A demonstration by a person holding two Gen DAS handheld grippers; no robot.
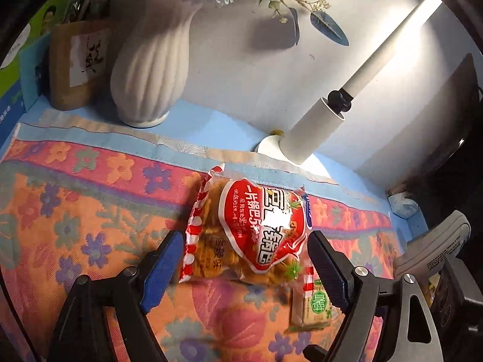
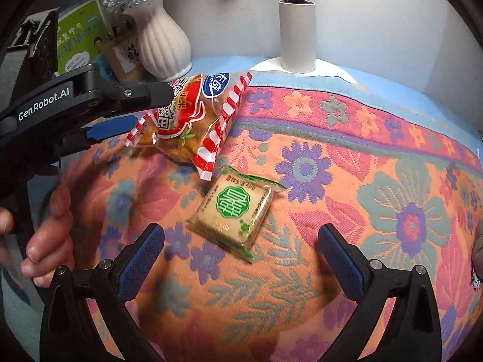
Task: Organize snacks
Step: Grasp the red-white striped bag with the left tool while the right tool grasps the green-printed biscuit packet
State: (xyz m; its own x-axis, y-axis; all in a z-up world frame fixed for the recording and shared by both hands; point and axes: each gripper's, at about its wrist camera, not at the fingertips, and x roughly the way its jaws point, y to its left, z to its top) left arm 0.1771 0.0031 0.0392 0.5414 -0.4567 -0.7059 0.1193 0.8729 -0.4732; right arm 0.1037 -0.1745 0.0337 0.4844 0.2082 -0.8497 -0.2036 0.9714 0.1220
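Red-white snack bag; floral orange-pink cloth.

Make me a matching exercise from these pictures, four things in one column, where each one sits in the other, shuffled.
Things:
1. red snack bag
2. green-label packet
3. white vase
4. lamp

Places:
A. back left, beside a brown holder
B. between the left gripper's fingers
C. flat on the flowered cloth, ahead of the right gripper
D. back edge, against the wall, right of the vase

Pairs: 1-B, 2-C, 3-A, 4-D
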